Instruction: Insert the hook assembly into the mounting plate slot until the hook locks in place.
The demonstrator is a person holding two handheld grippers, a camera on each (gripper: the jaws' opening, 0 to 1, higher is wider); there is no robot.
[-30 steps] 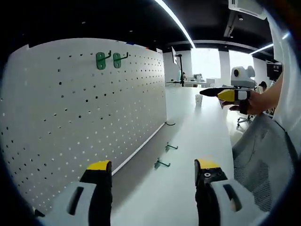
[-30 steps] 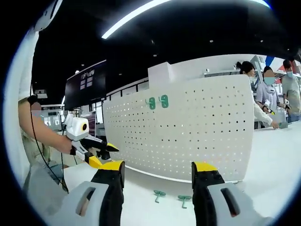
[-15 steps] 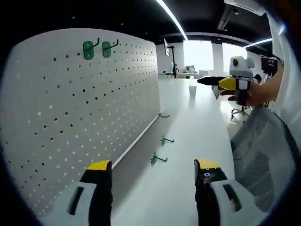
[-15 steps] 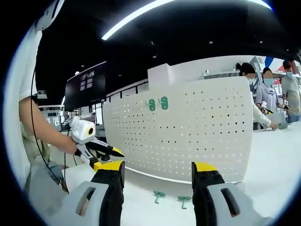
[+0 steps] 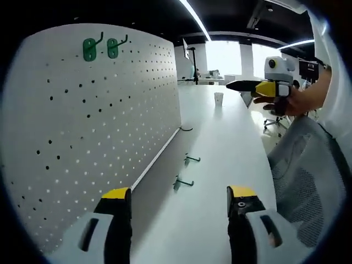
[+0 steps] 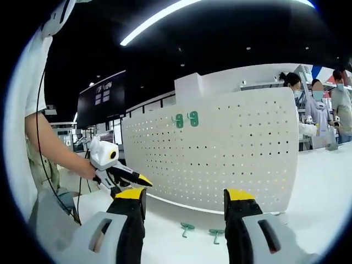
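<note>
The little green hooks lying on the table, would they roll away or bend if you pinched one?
The nearer green hook probably would not roll: its flat base plate and bent prong should stop it. It looks thin and small, so likely light and apt to skid on the smooth white table when nudged. It seems stiff, though I cannot be sure.

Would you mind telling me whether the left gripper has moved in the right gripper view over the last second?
Yes. The left gripper has come rightward and slightly down, closer to the left edge of the white pegboard standing on the table.
</note>
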